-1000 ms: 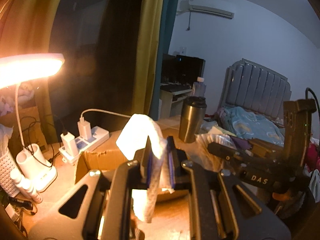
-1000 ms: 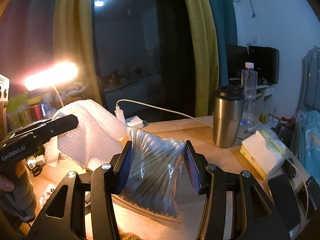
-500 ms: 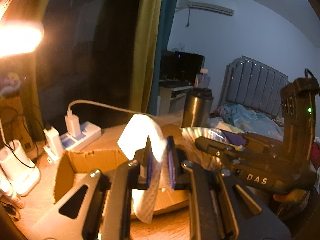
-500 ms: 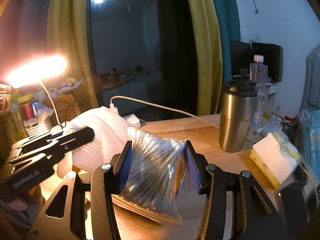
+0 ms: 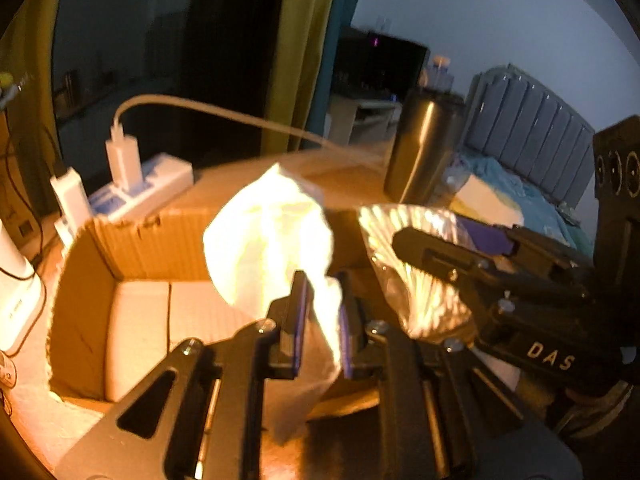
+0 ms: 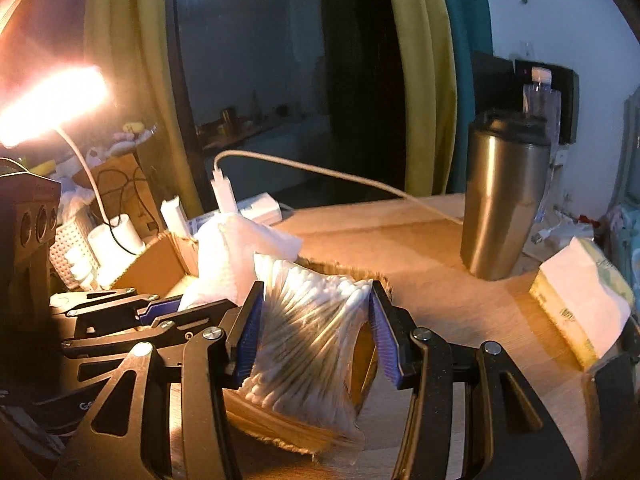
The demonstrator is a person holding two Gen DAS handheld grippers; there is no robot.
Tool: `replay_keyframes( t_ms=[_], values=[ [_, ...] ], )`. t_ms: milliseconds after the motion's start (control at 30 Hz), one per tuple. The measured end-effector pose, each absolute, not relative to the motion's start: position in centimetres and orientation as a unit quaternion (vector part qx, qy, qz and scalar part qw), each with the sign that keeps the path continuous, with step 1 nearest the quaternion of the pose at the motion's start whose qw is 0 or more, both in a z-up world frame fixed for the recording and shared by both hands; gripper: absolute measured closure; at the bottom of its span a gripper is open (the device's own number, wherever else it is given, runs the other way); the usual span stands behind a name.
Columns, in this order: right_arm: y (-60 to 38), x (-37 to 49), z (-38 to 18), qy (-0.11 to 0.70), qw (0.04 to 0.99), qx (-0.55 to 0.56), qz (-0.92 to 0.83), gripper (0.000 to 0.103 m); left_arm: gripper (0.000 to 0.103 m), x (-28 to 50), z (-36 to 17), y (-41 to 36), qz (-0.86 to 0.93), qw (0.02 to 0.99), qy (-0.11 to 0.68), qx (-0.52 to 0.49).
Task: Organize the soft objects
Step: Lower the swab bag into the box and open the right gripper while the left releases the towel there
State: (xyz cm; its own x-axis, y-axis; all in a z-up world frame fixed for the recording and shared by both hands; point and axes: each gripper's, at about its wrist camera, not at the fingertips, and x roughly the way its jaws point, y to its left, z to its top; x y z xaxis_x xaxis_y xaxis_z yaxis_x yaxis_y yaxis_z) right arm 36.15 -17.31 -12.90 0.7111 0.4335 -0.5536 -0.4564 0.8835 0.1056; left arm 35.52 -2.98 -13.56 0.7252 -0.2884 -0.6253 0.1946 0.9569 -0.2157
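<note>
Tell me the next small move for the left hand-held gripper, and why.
Probably lower it a little, then open: the left hand-held gripper is shut on the tissue, which hangs over the open box, not yet inside.

Both views close up, looking forward and downward along own claw fingers over the surface (image 6: pixel 440 280). Shared: cardboard box (image 5: pixel 132 240), steel tumbler (image 6: pixel 500 200), charger cable (image 5: pixel 240 116), each other's claw.
</note>
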Motion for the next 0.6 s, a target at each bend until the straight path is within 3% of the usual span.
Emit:
replay_keyframes(
  t_ms=[267,333,400,467,533,600],
  values=[
    [-17.0,36.7,-13.8,0.311,0.920,-0.022,0.237,0.048,0.087,35.3,-14.1,-2.5,-0.135,0.913,0.379,-0.071],
    [-17.0,36.7,-13.8,0.311,0.921,-0.023,0.233,0.044,0.079,34.9,-13.8,-2.3,-0.131,0.914,0.378,-0.072],
    [-17.1,36.5,-13.6,0.309,0.923,-0.024,0.228,0.039,0.078,34.4,-13.4,-2.0,-0.129,0.916,0.373,-0.075],
    [-17.3,36.3,-13.1,0.303,0.926,-0.022,0.224,0.038,0.073,33.9,-13.0,-1.8,-0.128,0.918,0.368,-0.074],
    [-17.4,36.1,-12.7,0.298,0.929,-0.022,0.220,0.037,0.054,33.3,-12.5,-1.6,-0.130,0.921,0.360,-0.076],
    [-17.5,35.7,-12.3,0.293,0.931,-0.022,0.218,0.037,0.047,32.5,-12.0,-1.4,-0.136,0.923,0.351,-0.082]
  ],
)
